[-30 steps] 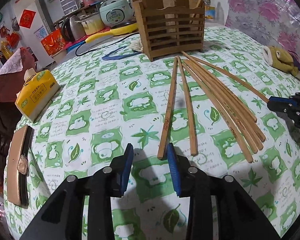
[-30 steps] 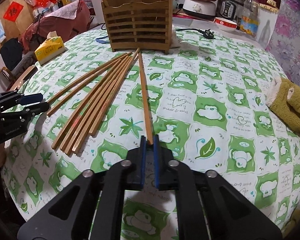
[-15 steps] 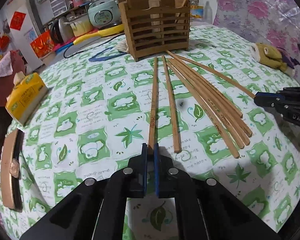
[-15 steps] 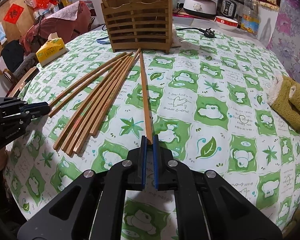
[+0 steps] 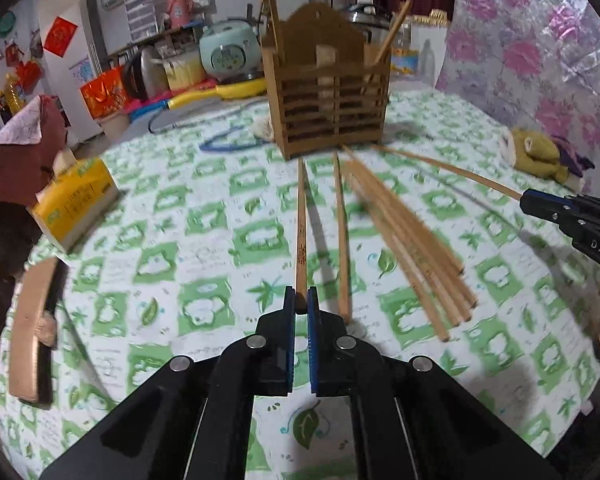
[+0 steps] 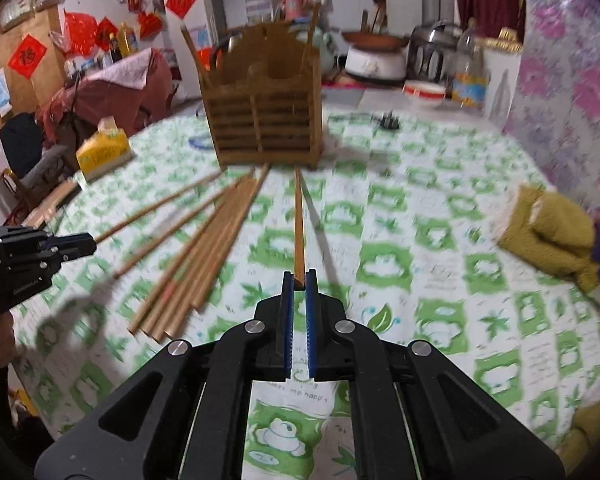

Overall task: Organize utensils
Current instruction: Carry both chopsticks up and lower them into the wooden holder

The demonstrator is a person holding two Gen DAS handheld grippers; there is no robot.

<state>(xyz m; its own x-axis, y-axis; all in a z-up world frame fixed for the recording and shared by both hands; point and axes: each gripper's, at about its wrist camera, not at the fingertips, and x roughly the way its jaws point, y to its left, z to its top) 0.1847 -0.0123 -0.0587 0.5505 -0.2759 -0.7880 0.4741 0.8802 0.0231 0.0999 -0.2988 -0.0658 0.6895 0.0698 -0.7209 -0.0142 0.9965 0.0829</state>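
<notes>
We are holding our left gripper and right gripper pinched tight, both tilting downward toward the wooden holder, right gripper flanking left.

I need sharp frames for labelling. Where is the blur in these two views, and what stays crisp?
Left wrist view: loose chopsticks and tablecloth smeared; left gripper and its chopstick crisp. Right wrist view: wooden holder and cloth blurred; right gripper sharp. Both bulge, dark corners.

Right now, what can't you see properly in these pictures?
- Inside of the wooden holder, both views: slatted walls hide it.
- Loose chopsticks, left wrist view: motion blur, no sure count.
- Print on the tissue pack: too blurred.
- Yellow cloth, right wrist view: blurred.
</notes>
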